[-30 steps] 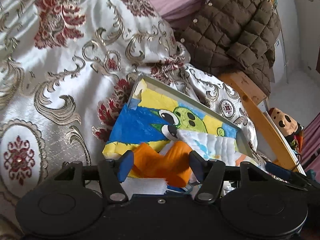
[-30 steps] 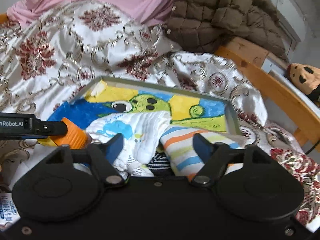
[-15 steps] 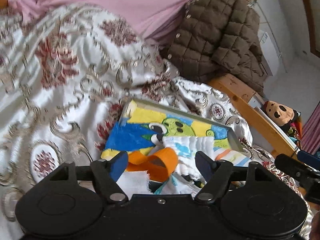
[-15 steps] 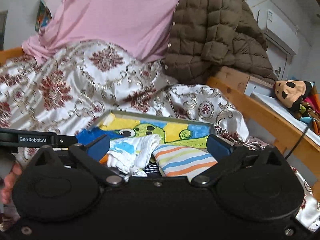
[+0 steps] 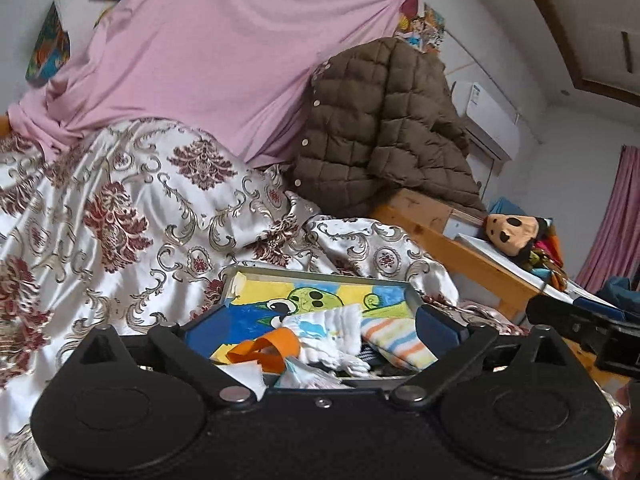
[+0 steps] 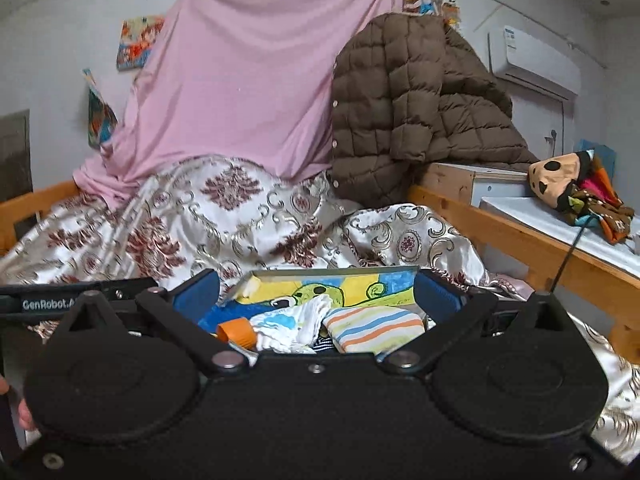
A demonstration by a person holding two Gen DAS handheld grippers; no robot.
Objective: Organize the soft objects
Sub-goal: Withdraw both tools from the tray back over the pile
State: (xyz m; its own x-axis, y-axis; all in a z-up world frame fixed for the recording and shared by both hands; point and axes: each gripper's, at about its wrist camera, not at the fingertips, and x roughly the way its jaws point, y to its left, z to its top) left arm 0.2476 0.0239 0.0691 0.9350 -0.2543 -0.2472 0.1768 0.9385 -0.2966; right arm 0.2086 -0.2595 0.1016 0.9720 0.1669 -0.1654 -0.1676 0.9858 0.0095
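Orange cloth [image 5: 266,350], a white baby cloth [image 5: 326,330] and a striped towel [image 5: 396,338] lie in the painted tray [image 5: 320,274] — the left gripper [image 5: 320,326] has backed away, jaws just spread, empty. Right view: the right gripper [image 6: 316,294], likewise widened and empty, has withdrawn too — the placing looks finished.

White walls [image 6: 60,40] carry posters [image 6: 138,42], a draped pink sheet [image 6: 248,80] and an air conditioner [image 6: 536,64] above a wooden bed frame [image 6: 520,236].

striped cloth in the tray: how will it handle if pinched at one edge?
The striped cloth looks folded and soft, so it would probably droop and unfold. Likely light. It overlaps the white cloth, which may drag along.
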